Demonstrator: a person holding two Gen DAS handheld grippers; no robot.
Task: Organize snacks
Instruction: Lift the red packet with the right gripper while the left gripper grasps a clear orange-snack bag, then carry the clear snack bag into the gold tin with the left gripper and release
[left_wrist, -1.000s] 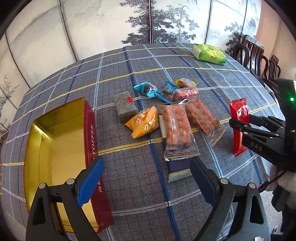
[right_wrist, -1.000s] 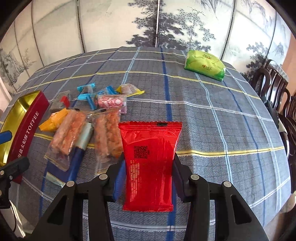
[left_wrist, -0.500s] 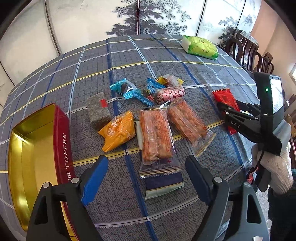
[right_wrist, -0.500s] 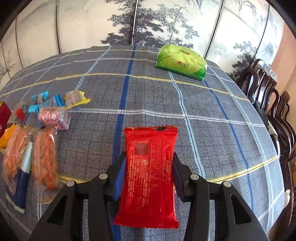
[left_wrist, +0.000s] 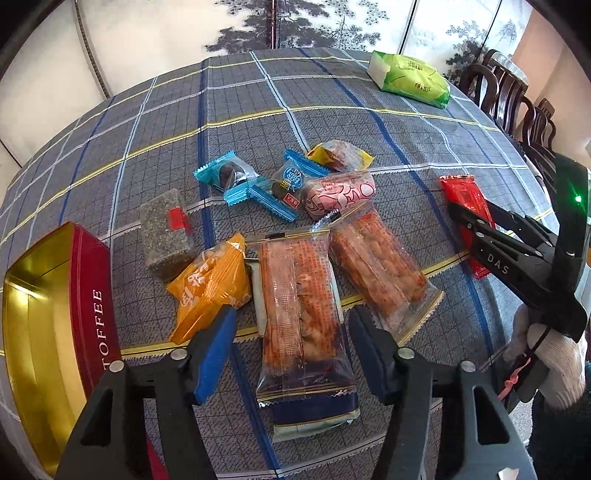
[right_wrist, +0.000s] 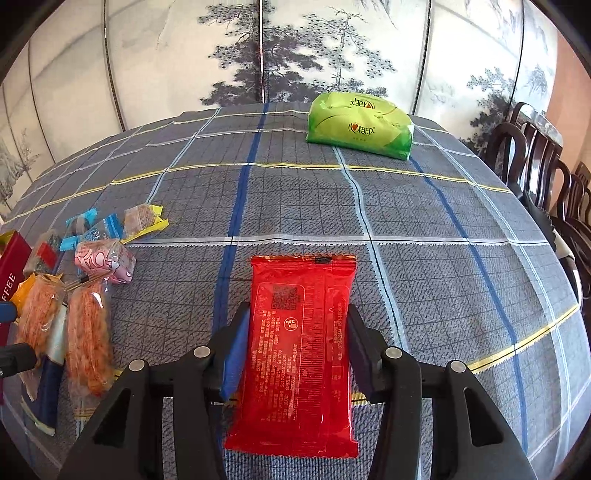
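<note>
My right gripper (right_wrist: 293, 350) is shut on a red snack packet (right_wrist: 299, 350) and holds it over the checked tablecloth; both show at the right in the left wrist view, the packet (left_wrist: 466, 201) in the jaws. My left gripper (left_wrist: 291, 345) is open, its jaws on either side of a clear packet of orange-red snack sticks (left_wrist: 301, 306) that lies on a dark blue packet (left_wrist: 314, 410). A second stick packet (left_wrist: 380, 267), an orange packet (left_wrist: 208, 282), a grey-green block (left_wrist: 166, 232), a pink roll (left_wrist: 338, 194) and blue candies (left_wrist: 236, 179) lie around. The open red and gold toffee tin (left_wrist: 55, 332) stands at the left.
A green tissue pack (right_wrist: 360, 125) lies at the table's far side, also in the left wrist view (left_wrist: 410, 79). Dark wooden chairs (right_wrist: 546, 166) stand at the right edge of the table. A painted folding screen (right_wrist: 258, 55) stands behind it.
My left gripper has moved forward and right, from beside the tin to astride the stick packet. My right gripper has swung right with the red packet, away from the snack pile.
</note>
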